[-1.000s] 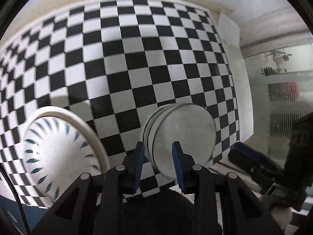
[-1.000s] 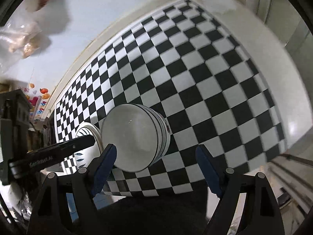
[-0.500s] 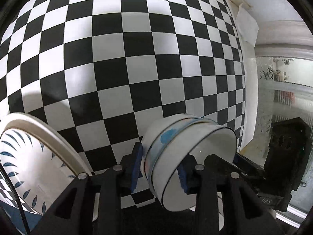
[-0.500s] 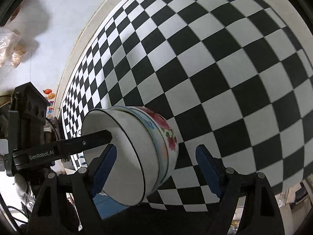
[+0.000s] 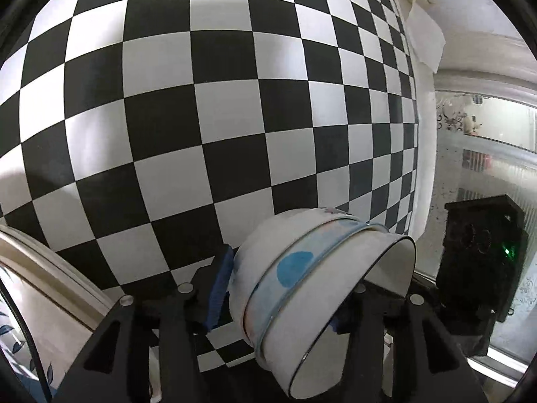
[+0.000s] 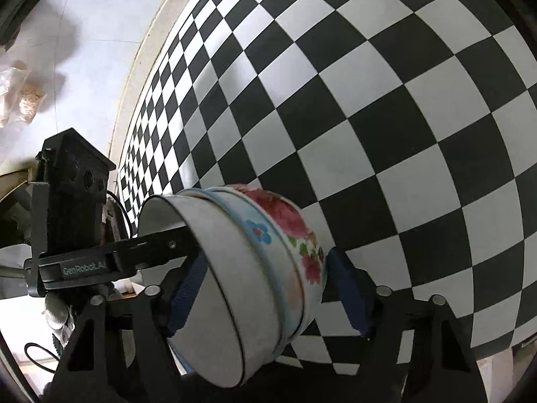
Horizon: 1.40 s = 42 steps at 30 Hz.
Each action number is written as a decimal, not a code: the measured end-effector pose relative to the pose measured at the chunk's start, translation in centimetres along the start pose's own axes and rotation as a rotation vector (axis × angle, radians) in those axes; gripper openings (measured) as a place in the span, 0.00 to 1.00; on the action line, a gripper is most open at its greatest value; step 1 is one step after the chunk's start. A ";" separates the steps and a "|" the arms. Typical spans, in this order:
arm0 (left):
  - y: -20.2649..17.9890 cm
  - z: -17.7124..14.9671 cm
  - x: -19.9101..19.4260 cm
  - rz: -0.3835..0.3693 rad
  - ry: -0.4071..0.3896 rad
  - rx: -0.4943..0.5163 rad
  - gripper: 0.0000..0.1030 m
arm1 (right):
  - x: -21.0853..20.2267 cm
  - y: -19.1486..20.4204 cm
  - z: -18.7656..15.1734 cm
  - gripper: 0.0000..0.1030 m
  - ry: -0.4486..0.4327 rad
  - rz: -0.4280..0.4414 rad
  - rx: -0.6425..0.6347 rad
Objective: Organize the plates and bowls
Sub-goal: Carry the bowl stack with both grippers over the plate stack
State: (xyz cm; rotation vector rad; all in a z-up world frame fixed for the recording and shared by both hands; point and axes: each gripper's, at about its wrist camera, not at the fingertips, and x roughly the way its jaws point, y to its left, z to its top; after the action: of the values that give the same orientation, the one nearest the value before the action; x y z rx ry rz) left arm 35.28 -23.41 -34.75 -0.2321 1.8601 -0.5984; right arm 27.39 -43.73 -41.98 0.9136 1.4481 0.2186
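Observation:
A stack of nested bowls [image 5: 302, 268] lies tilted on its side just above the checkered tablecloth [image 5: 235, 100]. The outer bowl is floral, one has blue dots, and the inner one is white with a dark rim [image 6: 268, 268]. My left gripper [image 5: 285, 295] straddles the stack's bottom, one finger [image 6: 151, 248] inside the inner bowl and one pad [image 5: 220, 288] by the base. Its jaws are opening. My right gripper [image 6: 265, 288] also straddles the stack, one pad inside and one beside the floral base. Its jaws are closing and do not clearly press. I cannot tell whether the stack touches the cloth.
A white plate [image 5: 43, 268] with blue leaf marks lies at the left, close to my left gripper. The right gripper's black housing [image 5: 476, 262] sits close on the right. Beyond the table's right edge is frosted glass [image 5: 486, 168]. Clear bags [image 6: 20, 100] lie off the table's far left.
Both grippers have sunk toward the cloth with the stack between them. The left jaws have widened off the stack's bottom. The right jaws have narrowed around it.

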 end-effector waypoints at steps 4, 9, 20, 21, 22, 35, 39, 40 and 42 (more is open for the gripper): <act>-0.5 -0.6 -0.1 0.018 -0.032 0.045 0.43 | 0.2 -0.5 0.1 0.52 -0.007 -0.027 0.003; -0.3 -1.1 -0.4 0.012 -0.042 0.034 0.41 | 0.0 -2.1 -0.1 0.50 -0.007 0.007 0.031; -0.8 -1.8 -0.7 0.027 -0.048 0.020 0.41 | -0.4 -2.6 -0.7 0.49 0.013 0.023 0.079; -0.8 -1.8 -0.7 0.028 -0.047 0.022 0.41 | -0.3 -2.6 -0.7 0.49 0.014 0.019 0.081; -0.8 -1.9 -0.6 0.033 -0.046 0.027 0.41 | -0.3 -2.5 -0.7 0.49 0.014 0.015 0.084; -0.1 -2.8 0.1 0.018 -0.019 0.043 0.41 | 1.9 -4.4 -0.6 0.60 0.145 0.109 0.085; 0.0 -3.4 0.0 0.027 -0.027 0.021 0.41 | 2.1 -4.5 -1.1 0.59 0.138 0.108 0.092; -0.1 -3.5 0.0 0.037 -0.028 0.018 0.41 | 2.1 -4.5 -1.3 0.59 0.136 0.107 0.097; -0.2 -3.8 0.0 0.047 -0.031 0.011 0.41 | 2.2 -4.5 -1.6 0.59 0.148 0.108 0.112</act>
State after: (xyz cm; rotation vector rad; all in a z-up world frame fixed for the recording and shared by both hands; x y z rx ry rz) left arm 31.72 -22.49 -33.69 -0.1890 1.8274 -0.5699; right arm 24.58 -44.63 -46.35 1.0866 1.5611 0.2928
